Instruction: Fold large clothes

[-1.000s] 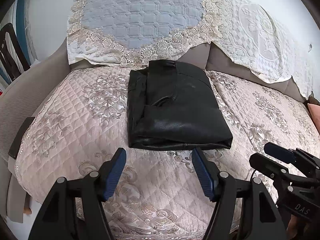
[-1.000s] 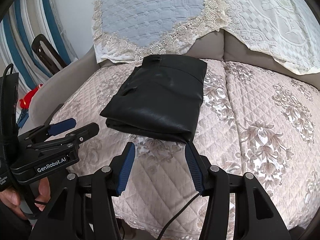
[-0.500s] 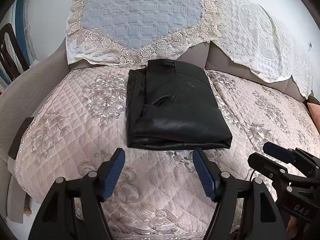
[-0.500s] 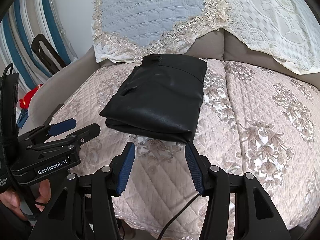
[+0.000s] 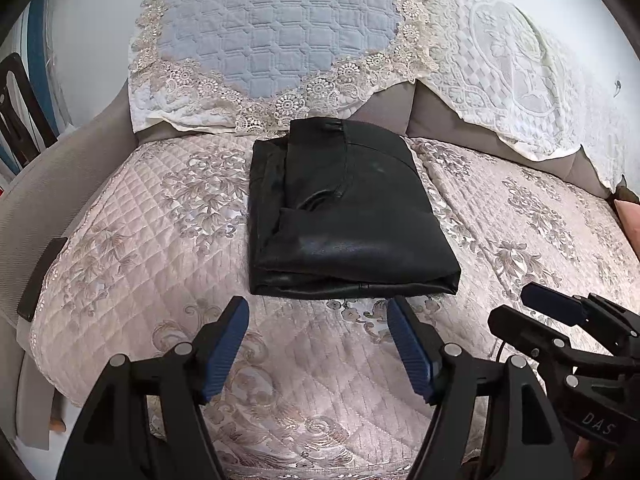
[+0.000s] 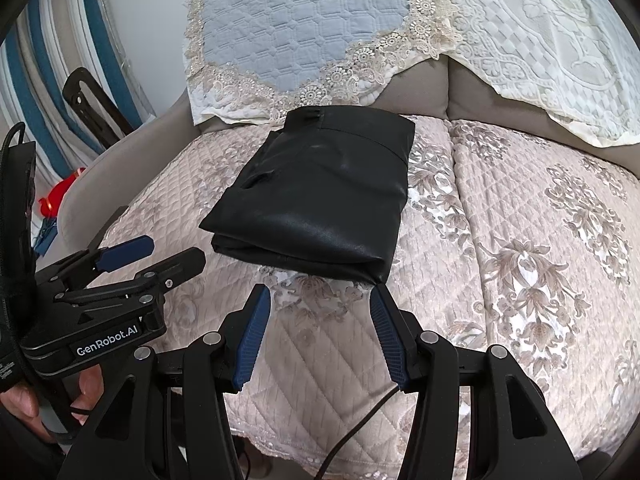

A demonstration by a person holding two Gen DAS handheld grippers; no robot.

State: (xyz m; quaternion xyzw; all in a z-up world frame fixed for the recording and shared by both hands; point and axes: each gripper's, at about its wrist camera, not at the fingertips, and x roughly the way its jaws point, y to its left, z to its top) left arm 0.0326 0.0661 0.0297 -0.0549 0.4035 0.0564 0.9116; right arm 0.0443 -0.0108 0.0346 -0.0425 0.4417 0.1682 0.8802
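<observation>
A black, leather-like garment lies folded into a thick rectangle on the quilted sofa seat, its waistband toward the backrest. My left gripper hovers open just in front of the garment's near edge, nothing between its blue pads. In the right wrist view the same garment sits ahead of my right gripper, which is also open and empty, its right fingertip close to the garment's near corner. Each gripper shows in the other's view: the right one at the lower right, the left one at the lower left.
Lace-trimmed covers drape the backrest: a blue quilted one and a white one. The grey armrest rises at the left. A person's hand grips the left tool. A cable hangs under the right gripper.
The left gripper's jaws have spread slightly wider. Neither hand nor the garment has moved.
</observation>
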